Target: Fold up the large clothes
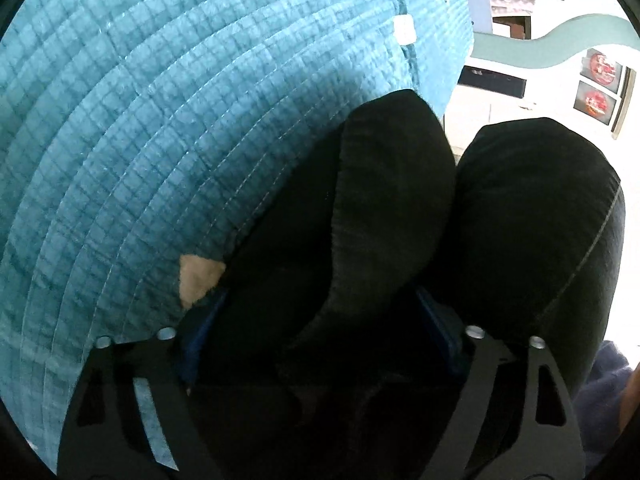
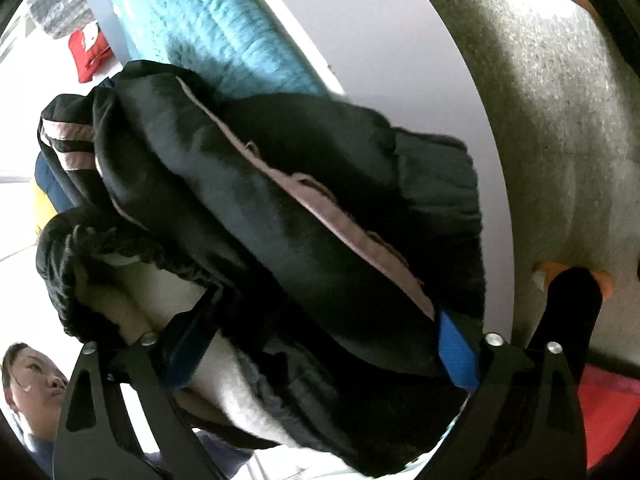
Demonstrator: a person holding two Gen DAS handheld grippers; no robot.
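Note:
A bulky black garment point(image 1: 380, 200) fills the gap of my left gripper point(image 1: 320, 320), bulging in two thick lobes over the fingers; only the blue pads point(image 1: 202, 328) peek out at its sides. It lies over a teal quilted cover point(image 1: 160, 140). In the right wrist view the same kind of black jacket point(image 2: 280, 200), with pinkish stripes and white fleece lining, is bunched between the blue pads point(image 2: 456, 352) of my right gripper point(image 2: 320, 352). Both grippers stand wide, shut on the thick cloth. The fingertips are hidden by fabric.
The teal cover point(image 2: 208, 20) lies on a pale bed edge point(image 2: 380, 40), with grey speckled floor point(image 2: 560, 140) beside it. A red pouch point(image 2: 86, 54) sits far off. A person point(image 2: 32, 384) is low at the left; a dark sleeve point(image 1: 608, 384) is at the right.

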